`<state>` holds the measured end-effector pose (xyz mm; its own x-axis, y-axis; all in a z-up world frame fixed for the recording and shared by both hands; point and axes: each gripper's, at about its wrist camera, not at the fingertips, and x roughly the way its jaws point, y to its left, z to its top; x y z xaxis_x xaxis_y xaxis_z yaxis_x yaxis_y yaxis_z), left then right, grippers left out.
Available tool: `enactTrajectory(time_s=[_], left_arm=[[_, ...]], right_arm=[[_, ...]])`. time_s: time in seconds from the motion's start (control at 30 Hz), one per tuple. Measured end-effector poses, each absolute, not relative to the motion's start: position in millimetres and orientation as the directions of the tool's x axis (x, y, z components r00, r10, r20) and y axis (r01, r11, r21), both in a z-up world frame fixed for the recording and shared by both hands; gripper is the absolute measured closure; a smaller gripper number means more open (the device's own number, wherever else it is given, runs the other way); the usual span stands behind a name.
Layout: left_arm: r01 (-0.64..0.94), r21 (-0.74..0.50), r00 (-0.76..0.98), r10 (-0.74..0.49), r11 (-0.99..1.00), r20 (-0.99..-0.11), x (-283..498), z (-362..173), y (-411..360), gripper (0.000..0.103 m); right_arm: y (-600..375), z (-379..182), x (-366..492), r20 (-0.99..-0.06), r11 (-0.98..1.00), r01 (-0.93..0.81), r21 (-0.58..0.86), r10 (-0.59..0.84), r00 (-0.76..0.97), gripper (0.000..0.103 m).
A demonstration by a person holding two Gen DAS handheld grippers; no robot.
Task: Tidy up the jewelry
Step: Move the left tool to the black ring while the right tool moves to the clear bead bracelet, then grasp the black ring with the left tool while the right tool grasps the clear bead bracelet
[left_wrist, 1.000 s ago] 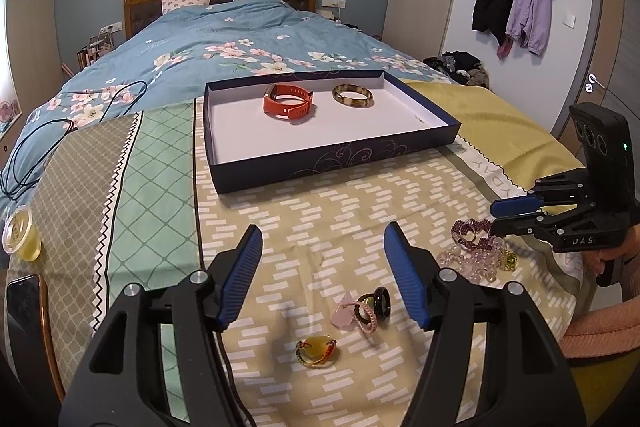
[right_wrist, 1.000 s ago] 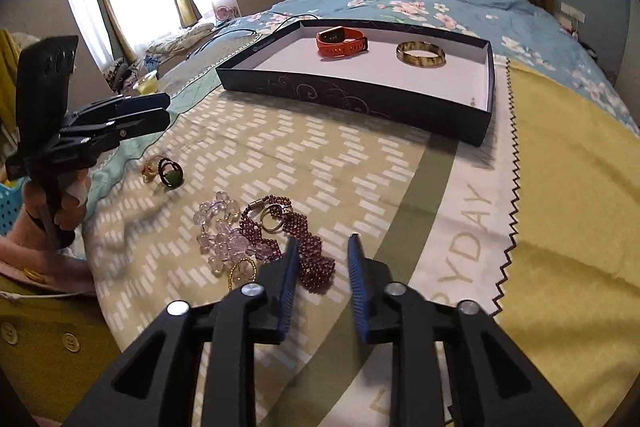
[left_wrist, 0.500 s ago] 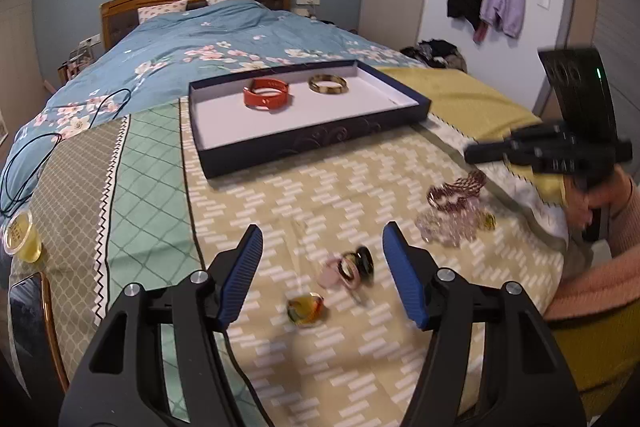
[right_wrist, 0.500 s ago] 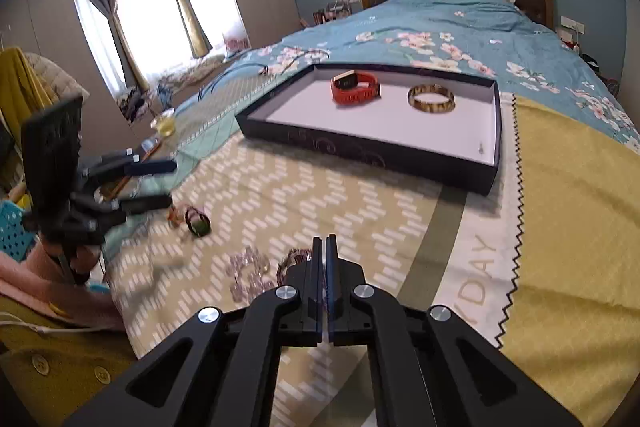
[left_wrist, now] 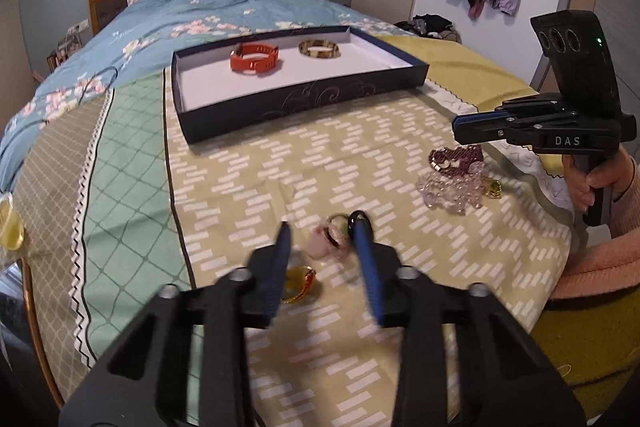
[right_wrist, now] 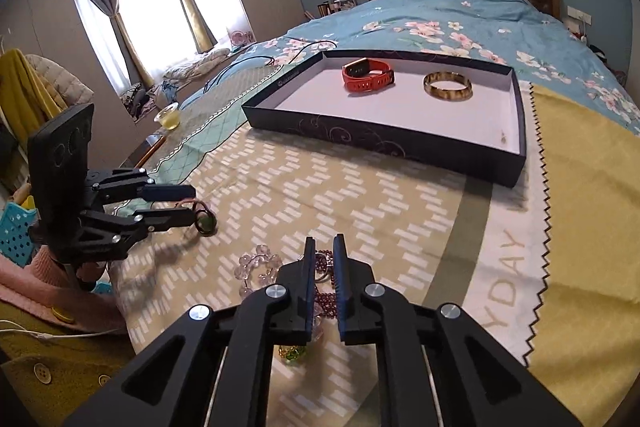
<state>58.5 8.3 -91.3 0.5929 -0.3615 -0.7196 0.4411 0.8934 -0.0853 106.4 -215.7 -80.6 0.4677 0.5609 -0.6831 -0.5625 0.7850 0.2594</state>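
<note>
The left gripper (left_wrist: 322, 227) is closing on a small cluster of rings (left_wrist: 334, 233) on the bedspread (left_wrist: 256, 171) — the rings sit between its blurred fingers, not yet pinched. The right gripper (right_wrist: 322, 243) hovers nearly clenched, empty, over the beaded bracelets (left_wrist: 454, 173). In the tray (left_wrist: 304, 99) lie an orange watch (left_wrist: 254, 57) and a bangle (left_wrist: 320, 49).

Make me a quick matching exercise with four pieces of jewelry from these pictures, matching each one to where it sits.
Things:
1. orange watch
2. gold bangle
3. clear bead bracelet
4. pink ring

Places:
A. on the bedspread, beside the dark red beads
B. between the left gripper's fingers
C. in the box, on its window side
D. in the box, on its other side

Pairs: 1-C, 2-D, 3-A, 4-B
</note>
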Motion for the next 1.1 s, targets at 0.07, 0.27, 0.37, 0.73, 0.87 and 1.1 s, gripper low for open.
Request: enactTrajectory(time_s=[0.07, 0.27, 0.37, 0.73, 0.87, 1.1], left_arm=[[0.436, -0.109, 0.586, -0.374, 0.893, -0.718, 60.1, -92.2, 11.5, 0.088], [0.406, -0.16, 0.594, -0.392, 0.9, -0.702, 63.6, -88.9, 25.9, 0.096], [0.377, -0.164, 0.605, -0.376, 0.912, -0.702, 66.1, -87.7, 31.2, 0.096], [0.353, -0.146, 0.637, -0.352, 0.924, -0.686, 63.1, -80.8, 33.3, 0.075], [0.381, -0.144, 0.633, -0.371, 0.913, -0.679, 57.7, -79.5, 28.8, 0.072], [0.436, -0.137, 0.601, -0.401, 0.889, -0.691, 54.2, -85.5, 13.7, 0.069]], right_arm=[[-215.2, -81.4, 105.5, -0.683, 0.783, -0.566, 0.259, 0.563, 0.465, 0.095], [-223.0, -76.5, 99.2, -0.677, 0.783, -0.565, 0.259, 0.565, 0.472, 0.089], [-222.9, -76.5, 93.0, -0.688, 0.774, -0.584, 0.247, 0.564, 0.457, 0.082], [-197.7, -86.9, 77.5, -0.728, 0.732, -0.656, 0.183, 0.549, 0.41, 0.087], [-200.0, -81.2, 76.5, -0.709, 0.725, -0.659, 0.2, 0.571, 0.413, 0.103], [-203.2, -64.3, 80.5, -0.655, 0.717, -0.654, 0.242, 0.618, 0.434, 0.103]])
